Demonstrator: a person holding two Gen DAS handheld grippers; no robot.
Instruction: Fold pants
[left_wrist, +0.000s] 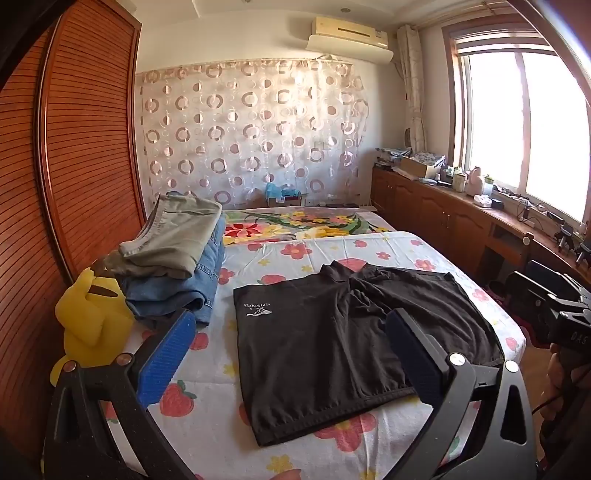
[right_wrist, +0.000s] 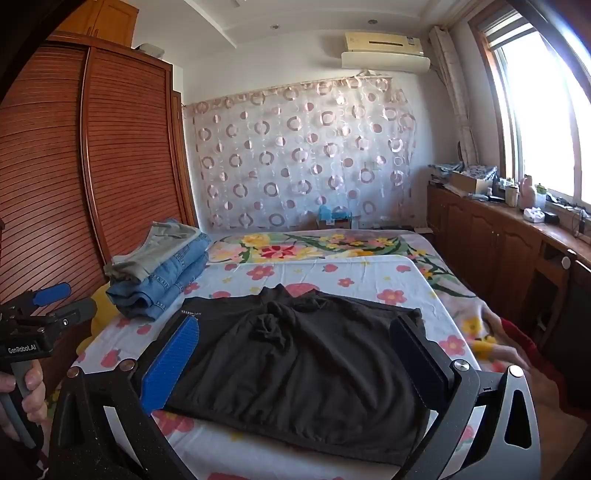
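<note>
A pair of black shorts (left_wrist: 325, 339) lies spread on the flowered bed sheet (left_wrist: 207, 373), its long edge towards me and a white logo at the far left corner. The fabric is bunched at the far middle (right_wrist: 273, 321). My left gripper (left_wrist: 290, 321) hovers open over the shorts' left half, nothing between its blue pads. My right gripper (right_wrist: 295, 326) is open too, its fingers spanning the shorts (right_wrist: 295, 373) from above without touching them. In the right wrist view the left gripper (right_wrist: 62, 301) shows at the left edge, held by a hand (right_wrist: 22, 387).
A folded stack, olive trousers (left_wrist: 173, 236) on blue jeans (left_wrist: 177, 291), sits at the bed's far left beside a yellow plush toy (left_wrist: 88, 317). A slatted wooden wardrobe (left_wrist: 85, 147) runs along the left. Low cabinets (left_wrist: 443, 218) with clutter line the right under the window.
</note>
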